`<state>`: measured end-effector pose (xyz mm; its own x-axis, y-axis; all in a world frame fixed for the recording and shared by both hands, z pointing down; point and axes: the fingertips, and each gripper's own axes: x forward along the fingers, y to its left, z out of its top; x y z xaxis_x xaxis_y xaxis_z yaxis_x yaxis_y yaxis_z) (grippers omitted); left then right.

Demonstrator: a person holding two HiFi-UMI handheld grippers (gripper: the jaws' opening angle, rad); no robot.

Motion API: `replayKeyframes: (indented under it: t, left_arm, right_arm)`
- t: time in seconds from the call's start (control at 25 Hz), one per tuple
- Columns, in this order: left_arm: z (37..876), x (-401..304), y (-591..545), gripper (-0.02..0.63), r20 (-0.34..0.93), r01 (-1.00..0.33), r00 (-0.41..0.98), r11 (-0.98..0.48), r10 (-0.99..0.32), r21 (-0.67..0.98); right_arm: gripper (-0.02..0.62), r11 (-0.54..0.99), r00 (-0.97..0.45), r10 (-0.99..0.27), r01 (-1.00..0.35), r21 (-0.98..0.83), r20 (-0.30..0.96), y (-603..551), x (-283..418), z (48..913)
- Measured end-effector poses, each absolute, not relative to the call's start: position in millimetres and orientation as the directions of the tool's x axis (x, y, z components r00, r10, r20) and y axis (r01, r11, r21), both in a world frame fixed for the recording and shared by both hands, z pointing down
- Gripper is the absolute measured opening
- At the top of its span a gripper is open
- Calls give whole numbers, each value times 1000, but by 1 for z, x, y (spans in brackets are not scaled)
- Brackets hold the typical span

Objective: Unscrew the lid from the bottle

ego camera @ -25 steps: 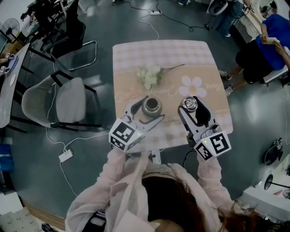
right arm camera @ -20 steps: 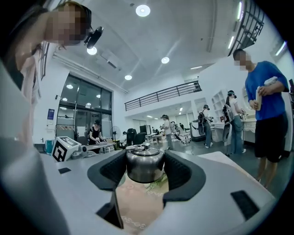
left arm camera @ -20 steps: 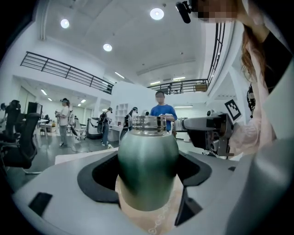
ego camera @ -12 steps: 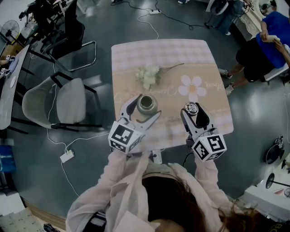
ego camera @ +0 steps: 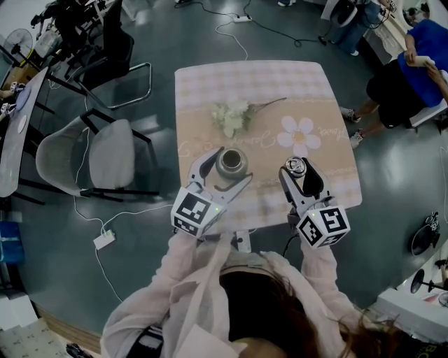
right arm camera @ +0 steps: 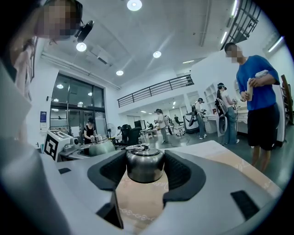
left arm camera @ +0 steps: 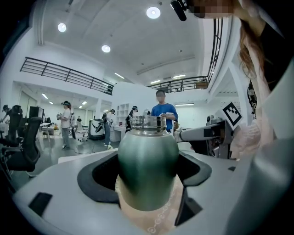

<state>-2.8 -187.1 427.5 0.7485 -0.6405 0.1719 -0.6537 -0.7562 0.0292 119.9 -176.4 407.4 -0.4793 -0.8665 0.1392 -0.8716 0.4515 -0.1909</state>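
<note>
At the table (ego camera: 245, 77) I count one bottle (ego camera: 231, 162), upright, clamped in my left gripper (ego camera: 227, 168), and beside it one lid (ego camera: 295, 165), off, pinched by my right gripper (ego camera: 297, 168), jaws fairly wide

The head view is dim and cool-toned. The bench (ego camera: 259, 84) is its brightest patch, and the floor (ego camera: 161, 42) around the bench is dark with a faint sheen. Both gripper views are brighter, lit by round ceiling lamps (left arm camera: 153, 12) high above the bench that blow out to white. Fisheye distortion bends the balcony rail (left arm camera: 64, 73) and blackens the corners. The bottle (left arm camera: 148, 160) and lid (right arm camera: 144, 165) carry soft highlights, and the nearest parts of the jaws are blurred.
</note>
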Motion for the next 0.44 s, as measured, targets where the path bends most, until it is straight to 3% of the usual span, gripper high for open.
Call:
replayKeyframes:
  t: [0.44]
  left_arm:
    - [432, -3, -184, 379, 192, -652, 747, -757, -637, 26]
  right_arm:
    - [272, 454, -481, -865, -872, -184, 143, -176, 119, 406]
